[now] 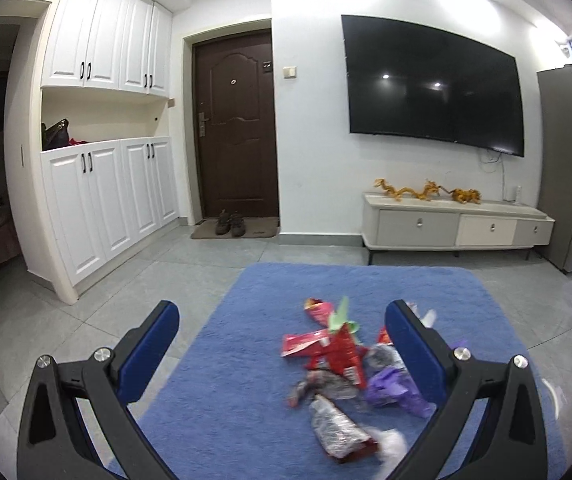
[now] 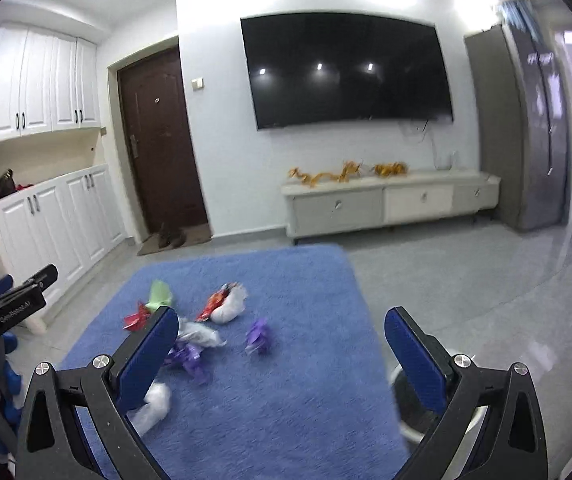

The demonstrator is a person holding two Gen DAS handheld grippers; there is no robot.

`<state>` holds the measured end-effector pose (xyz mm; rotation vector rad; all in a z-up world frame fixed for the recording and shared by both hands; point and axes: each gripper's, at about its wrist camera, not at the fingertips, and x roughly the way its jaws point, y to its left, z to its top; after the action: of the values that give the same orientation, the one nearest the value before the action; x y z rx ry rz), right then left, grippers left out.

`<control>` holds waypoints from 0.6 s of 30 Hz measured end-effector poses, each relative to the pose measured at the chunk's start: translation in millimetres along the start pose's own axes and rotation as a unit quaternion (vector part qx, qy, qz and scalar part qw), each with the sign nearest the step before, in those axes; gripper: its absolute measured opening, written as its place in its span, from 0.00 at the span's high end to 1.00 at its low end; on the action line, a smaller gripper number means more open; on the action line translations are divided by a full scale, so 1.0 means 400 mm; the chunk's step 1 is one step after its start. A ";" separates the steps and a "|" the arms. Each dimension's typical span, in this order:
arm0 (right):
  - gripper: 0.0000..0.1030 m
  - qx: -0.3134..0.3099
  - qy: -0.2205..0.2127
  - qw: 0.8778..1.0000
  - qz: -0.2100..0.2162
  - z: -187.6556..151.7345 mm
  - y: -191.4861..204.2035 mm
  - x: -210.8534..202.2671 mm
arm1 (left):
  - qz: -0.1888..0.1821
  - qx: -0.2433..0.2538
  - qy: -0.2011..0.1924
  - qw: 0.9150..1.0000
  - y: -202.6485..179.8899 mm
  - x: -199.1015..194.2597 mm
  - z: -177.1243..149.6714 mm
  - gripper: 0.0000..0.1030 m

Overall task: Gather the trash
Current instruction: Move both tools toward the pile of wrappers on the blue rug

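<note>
Both my grippers, left (image 1: pixel 282 320) and right (image 2: pixel 282 328), hang with jaws spread and empty above the blue rug (image 1: pixel 222 400), where the wrappers (image 1: pixel 337 356) lie heaped just ahead, nearer my left.

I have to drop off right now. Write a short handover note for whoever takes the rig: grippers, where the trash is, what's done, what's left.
Left hand-held gripper: open, empty, held above the trash pile.
Right hand-held gripper: open, empty, also over the blue rug.
Trash: all loose on the rug. Red wrappers, a purple wrapper and a clear crumpled packet lie close together; white crumpled pieces and another purple wrapper lie further out.
A white-rimmed container, possibly the bin, shows partly behind the right gripper's finger, off the rug's right edge.
Done: nothing picked up that I can see.
Left: every piece still to be gathered.
</note>
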<state>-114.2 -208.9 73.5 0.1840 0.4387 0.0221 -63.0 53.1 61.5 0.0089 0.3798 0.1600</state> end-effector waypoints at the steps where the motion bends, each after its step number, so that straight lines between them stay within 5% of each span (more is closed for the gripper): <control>1: 0.00 0.009 0.009 1.000 0.009 -0.006 -0.007 0.007 | -0.002 0.002 0.007 1.000 0.008 0.008 -0.006 0.00; 12: 0.00 0.013 0.059 0.998 0.011 -0.019 -0.045 0.075 | -0.064 -0.007 0.112 0.992 0.051 0.099 -0.123 0.00; 15: 0.09 0.006 0.084 0.996 0.007 -0.034 -0.051 0.112 | -0.114 -0.011 0.145 0.983 0.039 0.107 -0.161 0.00; 18: 0.20 0.002 0.111 0.994 0.007 -0.043 -0.056 0.155 | -0.187 0.008 0.185 0.965 -0.009 0.104 -0.201 0.07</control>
<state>-65.9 -224.3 28.1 0.1901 0.6585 0.0565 -54.2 54.4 -28.5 -0.0781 0.7477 -0.2191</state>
